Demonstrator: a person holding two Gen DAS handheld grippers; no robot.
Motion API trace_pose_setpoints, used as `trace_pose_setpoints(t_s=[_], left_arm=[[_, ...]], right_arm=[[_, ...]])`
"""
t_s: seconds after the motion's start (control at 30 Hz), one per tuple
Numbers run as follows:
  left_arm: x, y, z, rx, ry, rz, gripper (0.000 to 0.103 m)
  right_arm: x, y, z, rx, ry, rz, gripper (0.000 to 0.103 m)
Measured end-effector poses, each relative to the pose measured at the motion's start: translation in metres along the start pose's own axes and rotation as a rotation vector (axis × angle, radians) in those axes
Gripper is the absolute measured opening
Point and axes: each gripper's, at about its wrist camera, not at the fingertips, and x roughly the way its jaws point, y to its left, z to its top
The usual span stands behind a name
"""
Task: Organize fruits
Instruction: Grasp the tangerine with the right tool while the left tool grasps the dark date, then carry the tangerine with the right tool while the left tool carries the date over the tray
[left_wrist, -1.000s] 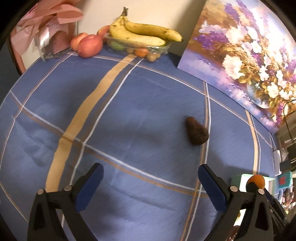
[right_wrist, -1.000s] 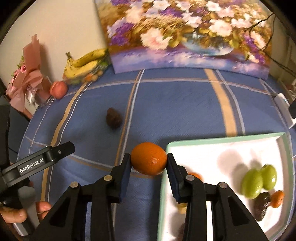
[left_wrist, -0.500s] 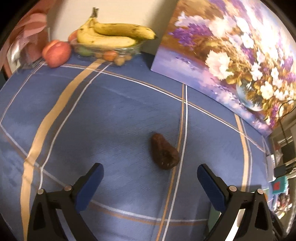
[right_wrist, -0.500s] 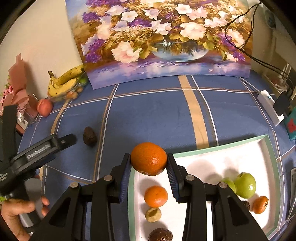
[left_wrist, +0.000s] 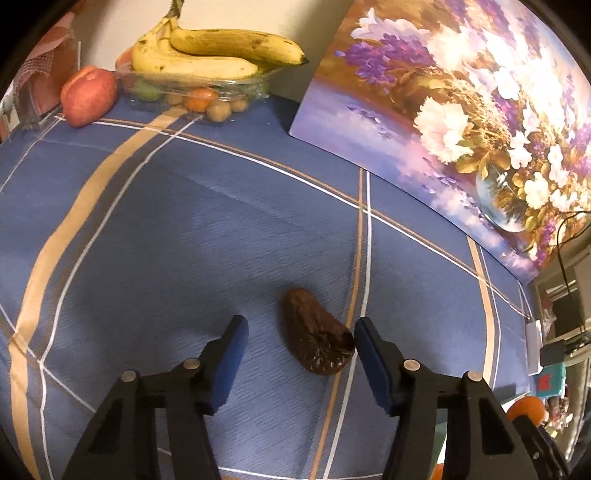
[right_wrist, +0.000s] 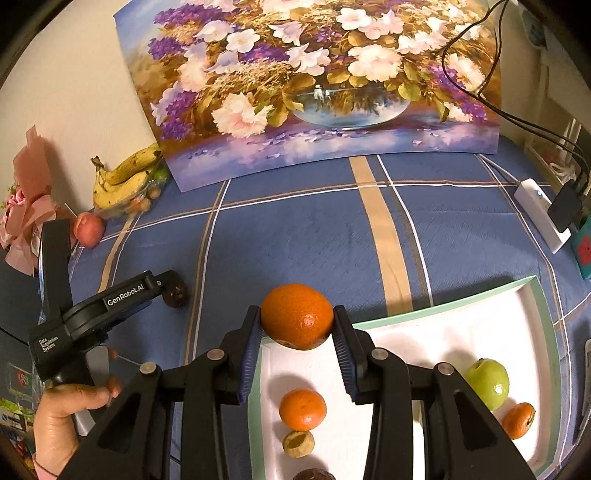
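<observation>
Your left gripper (left_wrist: 299, 341) is closing around the dark brown wrinkled fruit (left_wrist: 317, 334) on the blue plaid cloth (left_wrist: 184, 236); its right pad is touching or almost touching the fruit, while the left pad stands clear of it. Your right gripper (right_wrist: 297, 334) pinches the orange (right_wrist: 297, 315) firmly between both pads, above the near-left corner of the white tray (right_wrist: 424, 332). That tray holds a smaller orange (right_wrist: 302, 409), a green apple (right_wrist: 487, 382) and other small fruits.
</observation>
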Motion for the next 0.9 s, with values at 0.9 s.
trace_pose_setpoints(t_s=[0.9], left_arm=[[-0.032, -0.020, -0.033, 0.002, 0.095, -0.032, 0.040]], right_arm=[[-0.017, -0.016, -0.014, 0.018, 0.037, -0.035, 0.040]])
